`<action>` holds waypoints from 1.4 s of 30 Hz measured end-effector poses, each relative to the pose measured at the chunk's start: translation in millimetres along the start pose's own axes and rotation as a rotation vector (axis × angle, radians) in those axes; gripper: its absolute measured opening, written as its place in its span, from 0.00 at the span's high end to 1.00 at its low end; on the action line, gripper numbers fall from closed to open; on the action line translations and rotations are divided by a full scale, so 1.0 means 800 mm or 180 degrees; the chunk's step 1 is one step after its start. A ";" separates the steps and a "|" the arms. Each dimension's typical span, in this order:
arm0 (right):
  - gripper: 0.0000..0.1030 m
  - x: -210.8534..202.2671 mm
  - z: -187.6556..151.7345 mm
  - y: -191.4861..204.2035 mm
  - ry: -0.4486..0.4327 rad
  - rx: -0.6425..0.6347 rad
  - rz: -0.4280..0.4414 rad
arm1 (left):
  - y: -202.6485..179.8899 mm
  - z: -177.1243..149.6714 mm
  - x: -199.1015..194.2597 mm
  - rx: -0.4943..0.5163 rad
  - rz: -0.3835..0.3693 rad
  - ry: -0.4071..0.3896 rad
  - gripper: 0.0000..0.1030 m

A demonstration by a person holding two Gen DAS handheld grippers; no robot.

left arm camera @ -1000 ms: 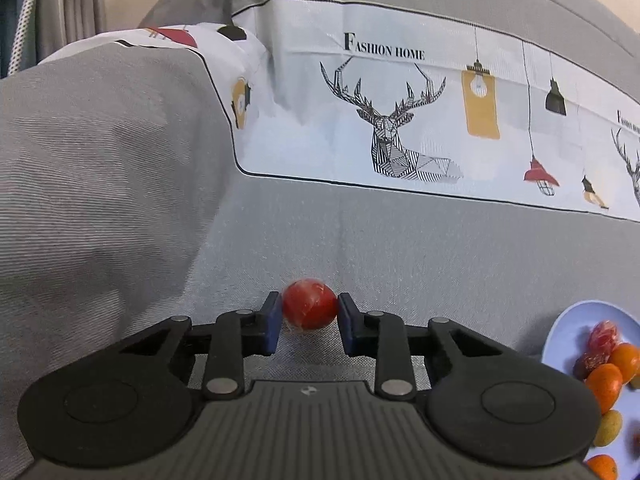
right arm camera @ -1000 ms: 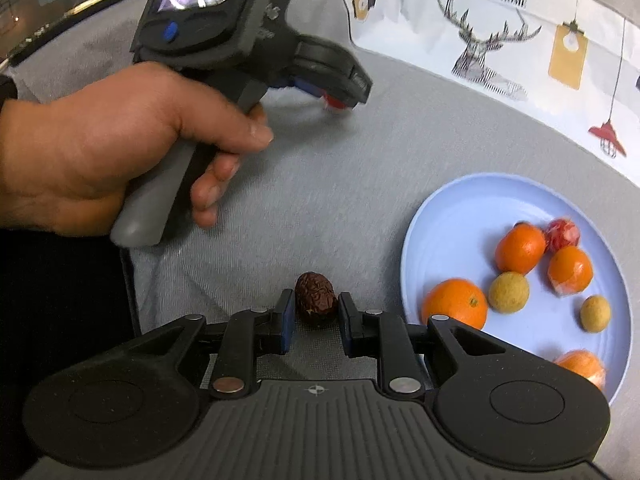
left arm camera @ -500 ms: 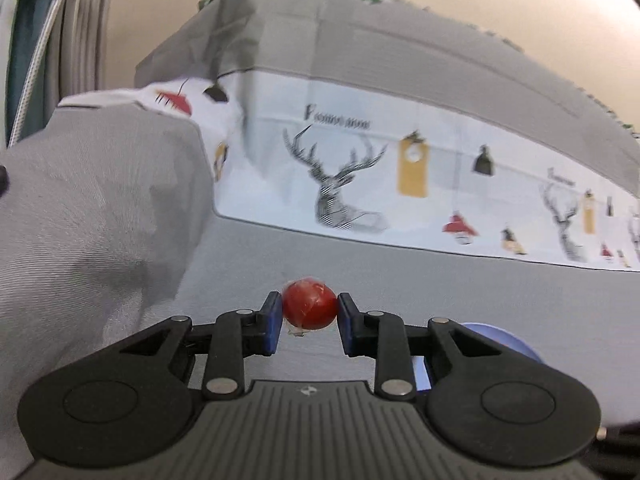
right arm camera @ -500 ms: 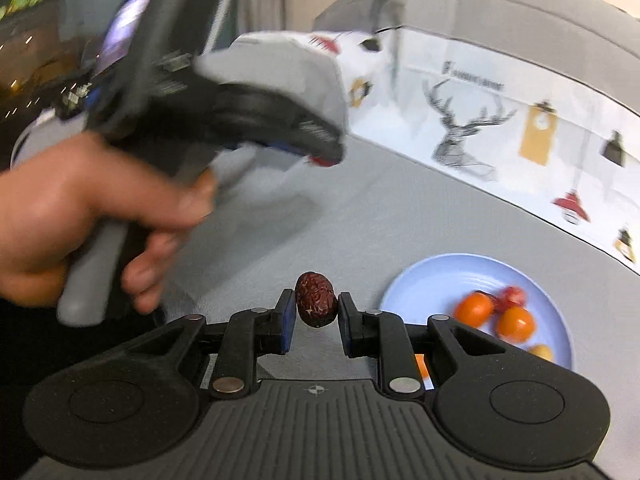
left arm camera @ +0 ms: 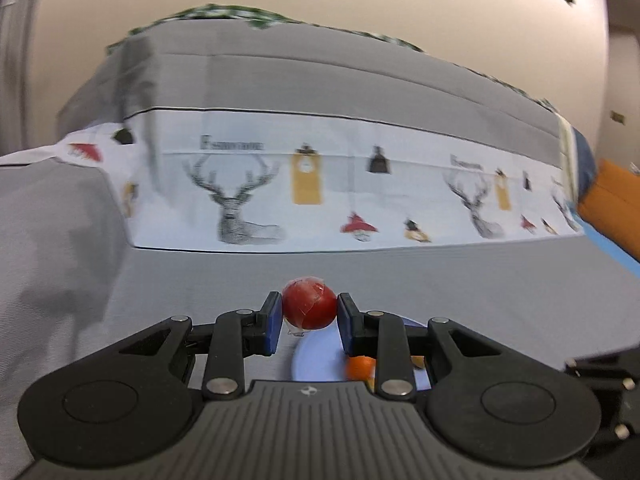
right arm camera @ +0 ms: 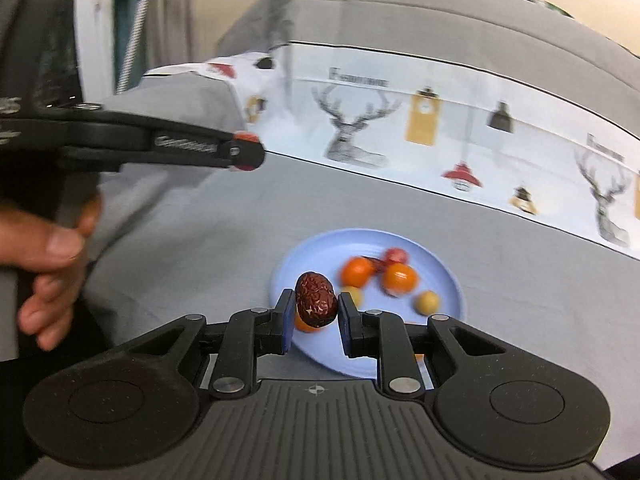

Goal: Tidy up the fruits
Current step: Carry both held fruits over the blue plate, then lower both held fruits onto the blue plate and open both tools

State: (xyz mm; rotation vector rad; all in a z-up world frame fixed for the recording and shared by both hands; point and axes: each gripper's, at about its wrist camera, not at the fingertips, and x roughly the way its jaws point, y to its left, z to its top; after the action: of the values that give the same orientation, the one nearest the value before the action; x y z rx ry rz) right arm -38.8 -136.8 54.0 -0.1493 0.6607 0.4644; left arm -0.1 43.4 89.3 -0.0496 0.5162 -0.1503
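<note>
Two fruits in my grip: left gripper (left arm camera: pixel 309 322) clamps a red fruit (left arm camera: pixel 309 308), right gripper (right arm camera: pixel 313 322) a wrinkled date (right arm camera: pixel 315 299). Both have risen off the grey cloth (right arm camera: pixel 208 240); the blue plate (right arm camera: pixel 448 280) now sits low centre, smaller. Carry under way, drop pending.

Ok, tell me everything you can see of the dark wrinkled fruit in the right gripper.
The dried red date is a small oval fruit with dark reddish-brown, wrinkled, slightly glossy skin. It stands roughly upright, leaning a little, pinched at its lower sides between the blue pads of the right gripper, its top rising above them. It is held in the air, touching nothing else, in front of the near edge of the light blue plate holding oranges and other small fruits on the grey cloth.
</note>
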 end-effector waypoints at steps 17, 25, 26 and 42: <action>0.77 0.055 0.007 -0.049 0.0163 0.0616 -0.0257 | -0.036 -0.023 0.055 0.0075 -0.0275 0.0356 0.69; 0.77 0.079 0.008 -0.056 0.0262 0.0712 -0.0296 | -0.035 -0.029 0.087 0.0001 -0.0217 0.0563 0.69; 0.77 0.081 0.008 -0.056 0.0268 0.0719 -0.0297 | -0.035 -0.031 0.091 0.0003 -0.0215 0.0585 0.69; 0.16 0.096 0.005 -0.058 0.0488 0.0747 -0.0477 | -0.030 -0.033 0.099 -0.0114 -0.0107 0.0638 0.47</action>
State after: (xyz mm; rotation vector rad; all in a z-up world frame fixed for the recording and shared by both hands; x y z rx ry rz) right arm 37.8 -148.8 8.8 -0.0117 0.8428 0.2301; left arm 51.8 7.3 30.1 -0.0789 0.7183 -0.1800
